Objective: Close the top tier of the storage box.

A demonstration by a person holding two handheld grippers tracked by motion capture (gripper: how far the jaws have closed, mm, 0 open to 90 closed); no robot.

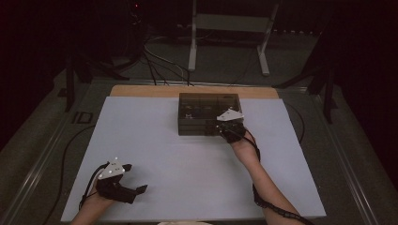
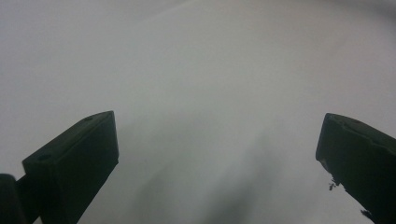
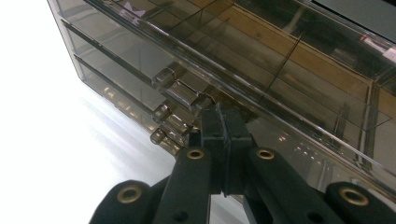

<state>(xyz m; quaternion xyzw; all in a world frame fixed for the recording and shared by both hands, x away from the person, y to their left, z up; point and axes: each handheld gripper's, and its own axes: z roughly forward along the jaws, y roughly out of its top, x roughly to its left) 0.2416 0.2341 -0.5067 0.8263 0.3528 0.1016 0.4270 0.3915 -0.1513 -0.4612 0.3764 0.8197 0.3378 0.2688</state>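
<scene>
The right gripper view shows the right gripper [image 3: 223,122] with jaws pressed together at the box's [image 3: 261,60] front, beside three drawer knobs [image 3: 169,77] (whether anything is pinched, I cannot tell). From above, the smoky box [image 1: 209,101] sits far-centre on the white mat [image 1: 187,159]. The left gripper [image 1: 136,191] rests near-left, jaws wide apart, holding nothing.
</scene>
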